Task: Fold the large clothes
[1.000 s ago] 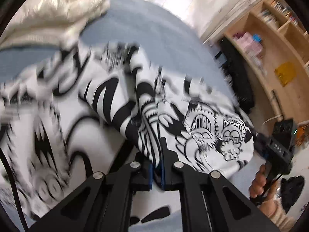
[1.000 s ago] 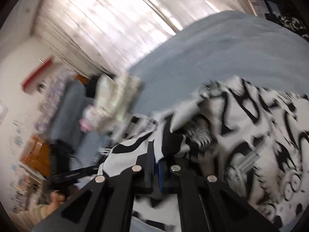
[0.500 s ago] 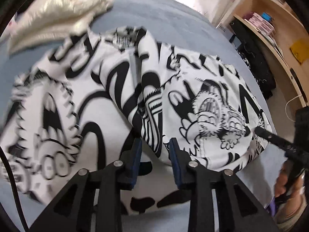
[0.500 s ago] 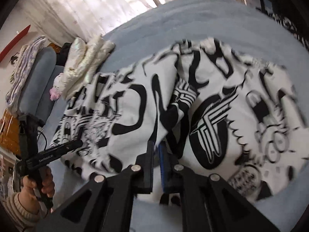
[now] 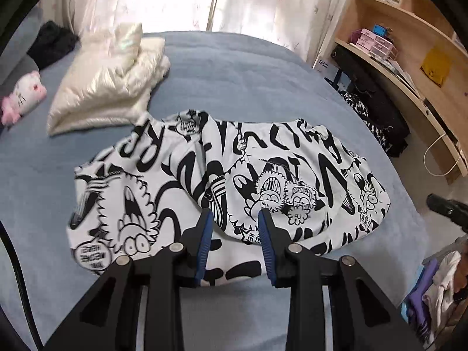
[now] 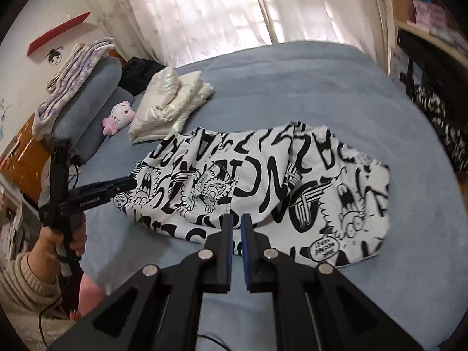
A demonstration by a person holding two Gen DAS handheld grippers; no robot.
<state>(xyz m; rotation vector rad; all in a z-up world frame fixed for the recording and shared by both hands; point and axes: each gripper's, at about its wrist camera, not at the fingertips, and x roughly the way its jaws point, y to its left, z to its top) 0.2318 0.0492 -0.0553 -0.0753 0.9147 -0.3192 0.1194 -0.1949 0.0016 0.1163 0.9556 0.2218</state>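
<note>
A large white garment with black cartoon print (image 5: 272, 158) lies folded on the blue bed (image 5: 234, 67), its two halves meeting at a ridge in the middle. My left gripper (image 5: 234, 215) hovers above its near edge, jaws open and nothing between them. In the right wrist view the same garment (image 6: 321, 181) lies spread below my right gripper (image 6: 237, 218), whose blue pads stand a narrow gap apart and hold nothing. A hand (image 6: 63, 234) in a cream sleeve holds the left gripper (image 6: 125, 182) over the garment's left end.
A folded cream puffy jacket (image 5: 108, 87), a pink plush toy (image 5: 23, 93) and dark clothes (image 5: 52, 44) lie at the head of the bed. Wooden shelves and a desk (image 5: 409, 58) run along the right side. A heap of clothes (image 5: 438, 280) sits low on the right.
Both grippers were shut on the garment's edge a second ago. They have let go, lifted and pulled back, and the garment now lies folded on the bed.
</note>
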